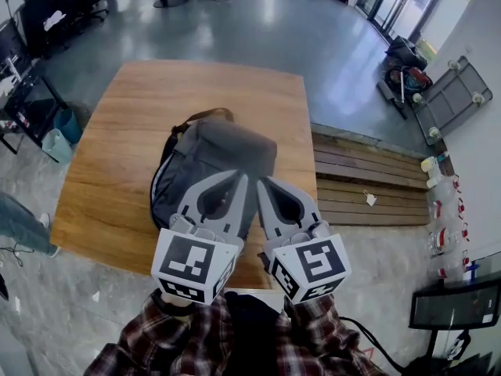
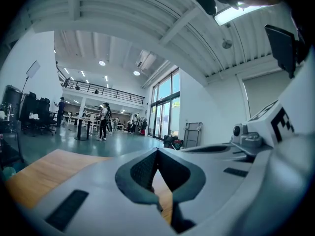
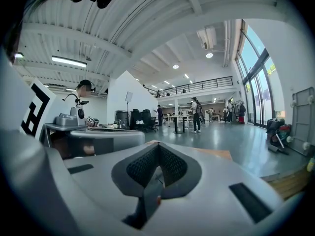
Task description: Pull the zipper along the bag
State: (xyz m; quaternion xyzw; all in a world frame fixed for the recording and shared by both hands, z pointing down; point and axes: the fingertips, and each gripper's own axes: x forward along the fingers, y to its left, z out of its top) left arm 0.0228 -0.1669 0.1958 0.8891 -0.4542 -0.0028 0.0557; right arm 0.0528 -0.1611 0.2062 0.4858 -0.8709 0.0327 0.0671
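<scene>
A grey backpack (image 1: 227, 151) with a brown top handle lies on the wooden table (image 1: 117, 139). Its zipper pull is not visible in any view. My left gripper (image 1: 243, 175) and right gripper (image 1: 261, 182) hang side by side above the bag's near end, tips almost touching each other. Both are shut with nothing between the jaws. In the left gripper view the jaws meet at the left gripper (image 2: 157, 151), with bare table wood below. In the right gripper view the jaws of the right gripper (image 3: 158, 146) close over a sliver of grey bag.
A slatted wooden bench (image 1: 368, 178) adjoins the table's right side, with bottles (image 1: 442, 202) beyond it. Teal bins (image 1: 59, 135) and dark chairs stand at the left. A person's leg (image 1: 19, 225) is at the near left. People stand far across the hall.
</scene>
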